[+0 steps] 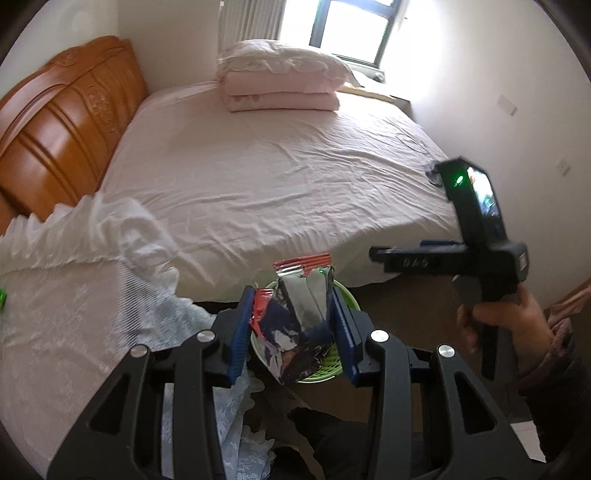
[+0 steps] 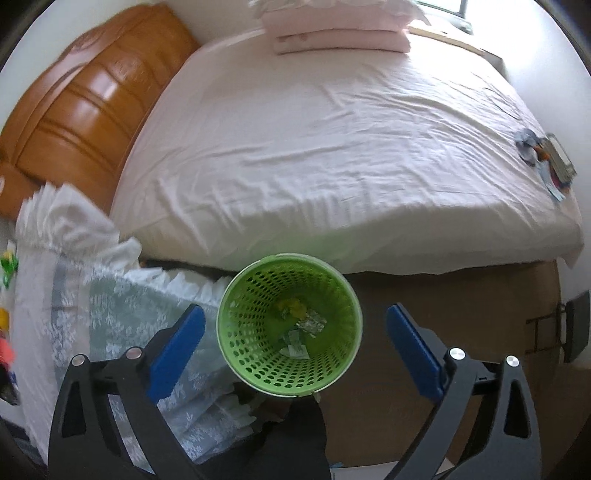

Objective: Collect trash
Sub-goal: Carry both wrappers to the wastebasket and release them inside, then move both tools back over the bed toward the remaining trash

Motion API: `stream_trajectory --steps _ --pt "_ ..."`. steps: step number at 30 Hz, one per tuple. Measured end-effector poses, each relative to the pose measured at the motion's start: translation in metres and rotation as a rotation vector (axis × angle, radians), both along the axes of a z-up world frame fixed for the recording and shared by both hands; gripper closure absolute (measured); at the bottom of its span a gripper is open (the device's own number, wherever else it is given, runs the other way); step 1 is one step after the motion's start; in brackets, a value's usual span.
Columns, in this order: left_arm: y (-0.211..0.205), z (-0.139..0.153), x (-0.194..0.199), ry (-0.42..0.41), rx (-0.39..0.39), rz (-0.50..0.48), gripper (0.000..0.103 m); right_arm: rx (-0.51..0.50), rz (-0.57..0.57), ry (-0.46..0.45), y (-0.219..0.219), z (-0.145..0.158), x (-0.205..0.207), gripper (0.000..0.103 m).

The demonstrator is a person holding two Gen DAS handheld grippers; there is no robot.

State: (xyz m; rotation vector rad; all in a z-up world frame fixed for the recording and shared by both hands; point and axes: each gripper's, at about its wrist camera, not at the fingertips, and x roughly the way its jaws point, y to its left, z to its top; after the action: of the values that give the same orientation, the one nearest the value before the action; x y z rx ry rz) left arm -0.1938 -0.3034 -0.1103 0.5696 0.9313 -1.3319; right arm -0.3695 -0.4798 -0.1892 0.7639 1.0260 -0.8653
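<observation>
A green perforated bin (image 2: 290, 325) stands on the brown floor (image 2: 424, 295) just off the near edge of the bed (image 2: 314, 155), and beside it on the left hangs a white lace cloth (image 2: 122, 306) with a frilled hem. The left claw (image 1: 293, 325) is clamped on a crumpled snack wrapper (image 1: 295, 325), red at its torn top and silver and dark blue below, and holds it right above the bin, whose rim (image 1: 317, 376) peeps out behind the foil. The right claw (image 2: 295, 343) stands wide apart with nothing between its blue pads (image 2: 177, 347); the bin sits in the gap beneath it, untouched.

Behind all this the pink sheet lies wrinkled, a folded pink quilt (image 1: 280, 90) with a pillow on top rests near the far edge by the window (image 1: 351, 29), and an orange wooden headboard (image 1: 62, 122) closes off the left side.

From the right wrist you look straight down into the bin: a few scraps, yellow and silvery, lie on its bottom (image 2: 299, 325). That view also shows a small heap of wrappers and a dark flat thing (image 2: 546, 158) at the bed's right edge, well apart from the bin. From the left wrist the wrapper blocks the bin's inside, but there the right-hand tool is seen from the side, a hand (image 1: 506, 317) round its grip.
</observation>
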Motion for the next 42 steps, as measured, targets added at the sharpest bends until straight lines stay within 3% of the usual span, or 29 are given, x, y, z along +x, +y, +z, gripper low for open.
stream_trajectory --steps 5,13,16,18,20,22,27,34,37,39,42 --pt "-0.028 -0.014 -0.015 0.027 0.031 -0.067 0.063 -0.052 -0.063 -0.012 -0.008 0.023 -0.024 0.002" --pt "-0.086 -0.084 -0.048 0.053 0.186 -0.162 0.063 -0.105 -0.148 -0.02 -0.021 0.04 -0.055 0.002" --pt "-0.097 -0.112 -0.058 0.06 0.248 -0.173 0.045 -0.09 -0.16 -0.017 -0.026 0.036 -0.061 0.002" --pt "-0.099 -0.119 -0.06 0.069 0.267 -0.175 0.028 -0.074 -0.166 -0.016 -0.028 0.032 -0.064 0.002" --pt "-0.101 -0.124 -0.061 0.074 0.273 -0.165 0.021 -0.066 -0.168 -0.012 -0.029 0.03 -0.067 0.002" --pt "-0.103 -0.125 -0.059 0.078 0.269 -0.154 0.021 -0.063 -0.168 -0.011 -0.028 0.028 -0.067 0.002" --pt "-0.106 -0.115 -0.055 0.074 0.245 -0.13 0.021 -0.061 -0.166 -0.009 -0.029 0.025 -0.065 0.002" --pt "-0.092 -0.076 -0.027 0.073 0.151 -0.03 0.021 -0.087 -0.126 -0.031 -0.027 0.036 -0.048 0.002" --pt "-0.081 -0.055 -0.013 0.042 0.113 0.032 0.021 -0.135 -0.062 -0.016 -0.021 0.048 -0.028 0.002" --pt "-0.069 -0.038 -0.002 0.02 0.079 0.072 0.013 -0.168 -0.005 -0.018 -0.013 0.058 -0.008 0.002" --pt "-0.043 -0.011 0.016 -0.007 0.001 0.15 0.01 -0.201 0.082 -0.039 -0.002 0.071 0.021 0.002"
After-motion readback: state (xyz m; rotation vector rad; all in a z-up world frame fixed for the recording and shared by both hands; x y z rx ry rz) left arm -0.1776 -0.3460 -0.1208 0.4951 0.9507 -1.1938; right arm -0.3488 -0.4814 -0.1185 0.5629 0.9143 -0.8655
